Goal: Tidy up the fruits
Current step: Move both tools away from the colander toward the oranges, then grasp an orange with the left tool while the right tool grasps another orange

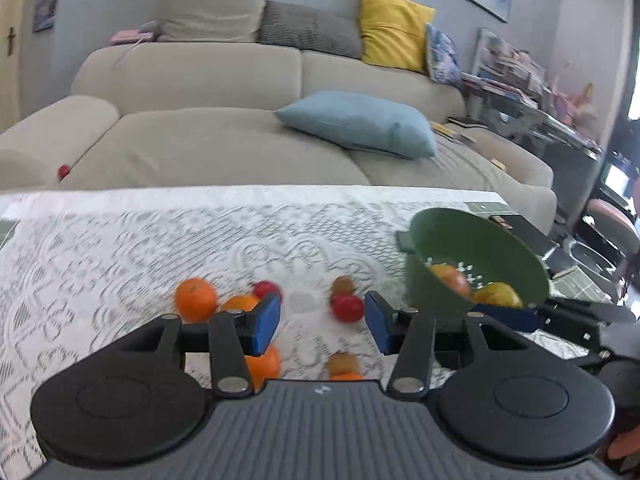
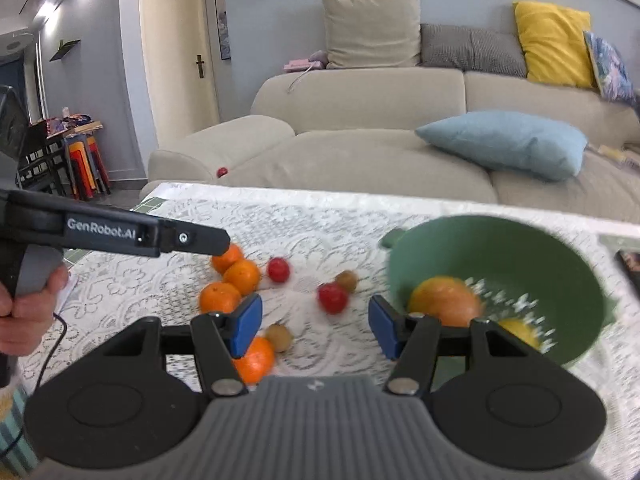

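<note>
On the lace tablecloth [image 2: 320,216] the green colander [image 2: 560,264] already holds two fruits; oranges [image 2: 242,276], red fruits [image 2: 332,298] and kiwis [image 2: 279,336] lie loose beside it. Both the left gripper [image 1: 322,322] and the right gripper [image 2: 316,326] gape wide and empty, so it seems best to centre one fruit between the pads and close gently.

Both wrist views face the sofa [image 1: 224,136] low over the table [image 1: 120,248]; shared fruit.

A beige sofa [image 2: 360,152] stood behind the lace-covered table [image 2: 320,216], carrying blue [image 2: 504,144] and yellow [image 2: 554,44] cushions; grey-blue walls [image 2: 280,20] and a cream door [image 2: 176,60] lay beyond.
</note>
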The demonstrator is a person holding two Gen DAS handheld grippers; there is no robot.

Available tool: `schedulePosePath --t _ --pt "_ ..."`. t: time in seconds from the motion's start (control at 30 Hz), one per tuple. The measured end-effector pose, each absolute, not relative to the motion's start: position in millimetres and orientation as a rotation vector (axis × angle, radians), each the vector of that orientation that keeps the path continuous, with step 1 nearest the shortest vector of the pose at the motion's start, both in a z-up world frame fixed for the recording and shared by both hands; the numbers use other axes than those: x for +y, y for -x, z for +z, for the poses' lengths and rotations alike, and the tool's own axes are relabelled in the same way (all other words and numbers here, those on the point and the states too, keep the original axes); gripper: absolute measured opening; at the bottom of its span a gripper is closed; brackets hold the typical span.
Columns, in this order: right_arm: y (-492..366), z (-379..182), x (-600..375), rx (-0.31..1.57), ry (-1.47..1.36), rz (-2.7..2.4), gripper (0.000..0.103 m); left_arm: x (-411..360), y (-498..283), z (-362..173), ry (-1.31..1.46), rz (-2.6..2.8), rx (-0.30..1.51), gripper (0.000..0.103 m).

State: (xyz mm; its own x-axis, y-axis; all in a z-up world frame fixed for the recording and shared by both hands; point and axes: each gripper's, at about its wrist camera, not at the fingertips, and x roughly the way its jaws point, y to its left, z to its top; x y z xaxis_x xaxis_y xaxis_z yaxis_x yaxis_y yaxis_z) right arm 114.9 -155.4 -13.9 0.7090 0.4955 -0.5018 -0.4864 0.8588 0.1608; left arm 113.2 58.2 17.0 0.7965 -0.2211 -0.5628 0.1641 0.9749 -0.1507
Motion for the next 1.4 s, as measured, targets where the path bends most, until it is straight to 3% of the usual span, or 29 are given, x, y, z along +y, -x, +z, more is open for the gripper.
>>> schedulePosePath --t 0.37,0.6,1.3,1.4 --pt "-117.6 -55.9 -105.0 0.607 0.028 0.527 0.057 73.8 -103.5 -28.3 0.050 -0.131 0.638 0.057" --pt "-116.1 -70.6 -95.9 0.627 0.051 0.550 0.051 77.7 -109.4 -44.5 0.063 -0.098 0.642 0.057" --pt "-124.8 -86.9 -84.0 0.665 0.047 0.559 0.044 76.6 -125.9 -59.2 0.084 -0.078 0.655 0.057" --pt "-124.3 -86.8 -84.2 0.663 0.049 0.559 0.044 76.3 -125.4 -59.7 0.078 -0.083 0.653 0.053"
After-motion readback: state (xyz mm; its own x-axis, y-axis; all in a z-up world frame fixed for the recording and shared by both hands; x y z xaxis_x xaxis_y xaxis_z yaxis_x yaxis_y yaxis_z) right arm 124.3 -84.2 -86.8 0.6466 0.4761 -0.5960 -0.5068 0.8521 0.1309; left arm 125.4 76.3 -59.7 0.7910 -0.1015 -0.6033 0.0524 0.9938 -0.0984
